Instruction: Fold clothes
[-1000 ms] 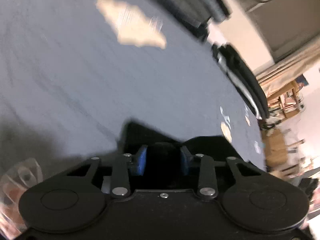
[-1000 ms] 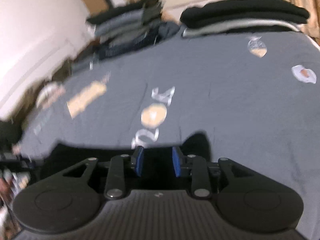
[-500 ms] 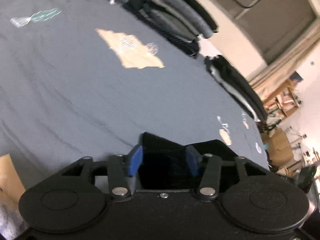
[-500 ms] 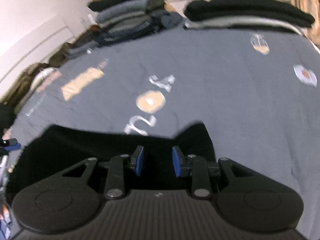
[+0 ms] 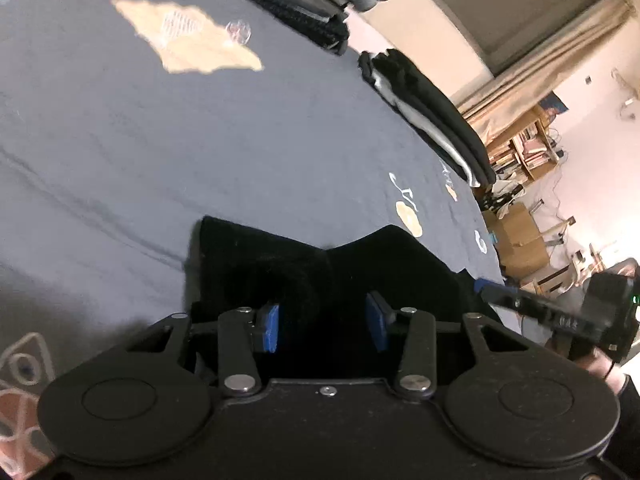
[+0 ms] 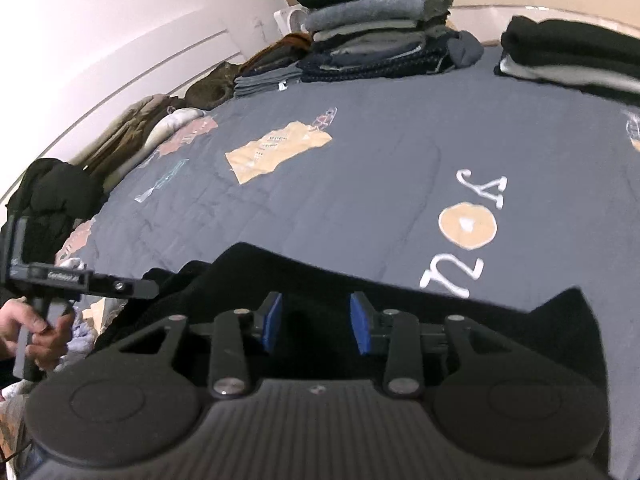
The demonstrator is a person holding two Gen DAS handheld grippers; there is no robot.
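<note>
Grey patchwork-print bed quilt (image 6: pixel 360 184): folding surface. Folded-clothes stacks (image 6: pixel 372 40) far edge, out of way. Black fabric garment (image 6: pixel 304 280) near edge, between both grippers. Left gripper (image 5: pixel 325 326) closing, right gripper (image 6: pixel 316 322) opening; neither visibly pinching cloth.

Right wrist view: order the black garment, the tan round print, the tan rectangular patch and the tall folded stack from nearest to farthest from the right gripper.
1. Black garment, lying between the right gripper's opening fingers.
2. Tan round print, ahead to the right.
3. Tan rectangular patch, farther, left of centre.
4. Tall folded stack, at the bed's far edge.
</note>
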